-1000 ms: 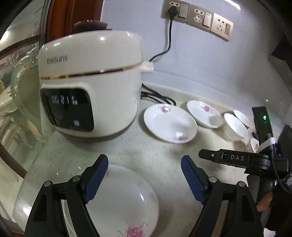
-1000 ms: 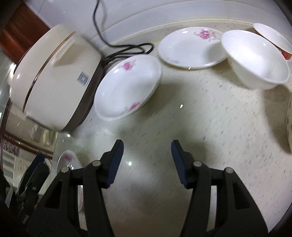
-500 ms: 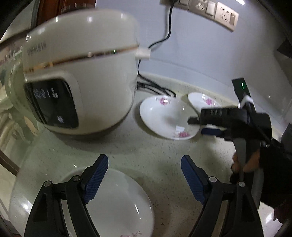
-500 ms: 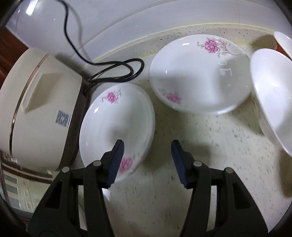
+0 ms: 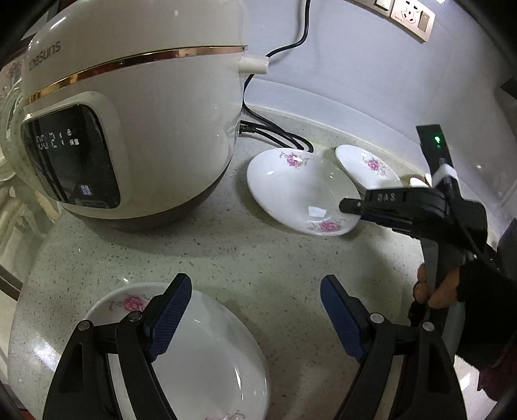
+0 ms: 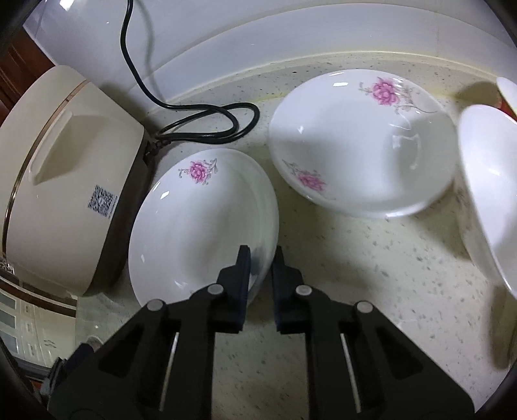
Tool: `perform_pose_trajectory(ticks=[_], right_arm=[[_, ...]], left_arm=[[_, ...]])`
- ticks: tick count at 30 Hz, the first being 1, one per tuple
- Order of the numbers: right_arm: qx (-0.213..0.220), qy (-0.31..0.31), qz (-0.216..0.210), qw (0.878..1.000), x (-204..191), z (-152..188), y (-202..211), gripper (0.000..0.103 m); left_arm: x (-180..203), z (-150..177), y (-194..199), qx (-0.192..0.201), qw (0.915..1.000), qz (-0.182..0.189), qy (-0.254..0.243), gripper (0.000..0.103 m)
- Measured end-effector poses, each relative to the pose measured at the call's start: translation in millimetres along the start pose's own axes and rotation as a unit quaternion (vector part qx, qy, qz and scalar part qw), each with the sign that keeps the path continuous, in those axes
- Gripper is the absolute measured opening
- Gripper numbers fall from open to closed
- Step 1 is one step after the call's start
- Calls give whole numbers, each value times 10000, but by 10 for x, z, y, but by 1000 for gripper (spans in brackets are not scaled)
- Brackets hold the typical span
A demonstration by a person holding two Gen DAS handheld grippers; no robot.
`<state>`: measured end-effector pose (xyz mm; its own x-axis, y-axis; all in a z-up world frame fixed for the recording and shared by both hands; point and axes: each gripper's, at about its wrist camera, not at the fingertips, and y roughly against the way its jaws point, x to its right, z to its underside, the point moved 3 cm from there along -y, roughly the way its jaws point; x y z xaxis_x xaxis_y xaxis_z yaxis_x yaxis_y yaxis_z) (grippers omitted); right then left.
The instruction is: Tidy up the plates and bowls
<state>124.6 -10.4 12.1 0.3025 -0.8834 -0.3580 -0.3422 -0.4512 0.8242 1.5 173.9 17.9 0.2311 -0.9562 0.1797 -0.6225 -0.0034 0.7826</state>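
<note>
Your right gripper [image 6: 261, 274] is clamped on the plate [image 6: 200, 223] rim. Left gripper [image 5: 255, 318] gapes, empty. Glazed rim may slip when lifted.

A pale speckled stone bench [image 5: 258, 258] runs up to a light grey-blue wall [image 5: 355, 64], with a raised cream strip along the join. A row of wall sockets [image 5: 410, 16] sits high on the wall, and a black cable [image 5: 300, 35] hangs down from it. A cream rice cooker [image 5: 129, 113] stands at the left. Dark brown wood [image 6: 19, 58] shows behind it. Ceiling light glints off the bench.
</note>
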Motion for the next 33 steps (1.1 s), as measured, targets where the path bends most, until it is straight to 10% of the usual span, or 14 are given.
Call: perform_pose_trajectory(ticks=[33], right_arm=[[130,-471,165,9987,1096,1278,1200,15]], left_arm=[[1184,96,-807,-1249,9866,287,-1007,83]])
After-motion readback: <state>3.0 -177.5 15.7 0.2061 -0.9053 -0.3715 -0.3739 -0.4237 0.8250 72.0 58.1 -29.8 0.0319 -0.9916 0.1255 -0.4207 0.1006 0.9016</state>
